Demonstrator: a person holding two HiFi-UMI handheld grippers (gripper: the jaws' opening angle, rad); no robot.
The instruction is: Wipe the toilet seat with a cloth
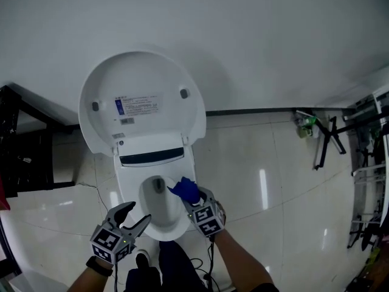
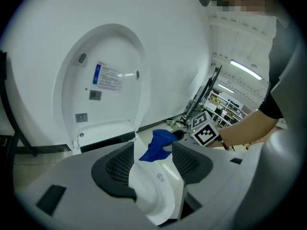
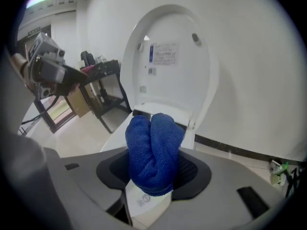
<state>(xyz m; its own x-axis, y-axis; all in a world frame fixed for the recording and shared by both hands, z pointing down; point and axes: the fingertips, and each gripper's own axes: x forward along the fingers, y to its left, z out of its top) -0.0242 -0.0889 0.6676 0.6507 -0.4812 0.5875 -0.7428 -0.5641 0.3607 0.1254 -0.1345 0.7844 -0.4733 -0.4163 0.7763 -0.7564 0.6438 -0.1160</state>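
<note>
The white toilet [image 1: 152,163] stands below me with its lid [image 1: 143,99] raised against the wall. Its seat rim [image 1: 168,231] rings the grey bowl. My right gripper [image 1: 183,193] is shut on a bunched blue cloth [image 1: 186,189], which it holds over the bowl's right rear edge. In the right gripper view the cloth [image 3: 153,152] fills the gap between the jaws, with the lid [image 3: 168,66] behind it. My left gripper [image 1: 137,213] hangs open at the seat's front left with nothing in it. Its own view shows the seat rim [image 2: 154,190] and the cloth [image 2: 158,145] beyond the jaws.
A black rack [image 1: 24,157] stands on the left of the toilet. To the right, a green bottle [image 1: 307,126] and a black stand [image 1: 325,142] lean at the wall, with metal shelving [image 1: 368,181] at the far right. My legs and shoes [image 1: 164,269] are right in front of the bowl.
</note>
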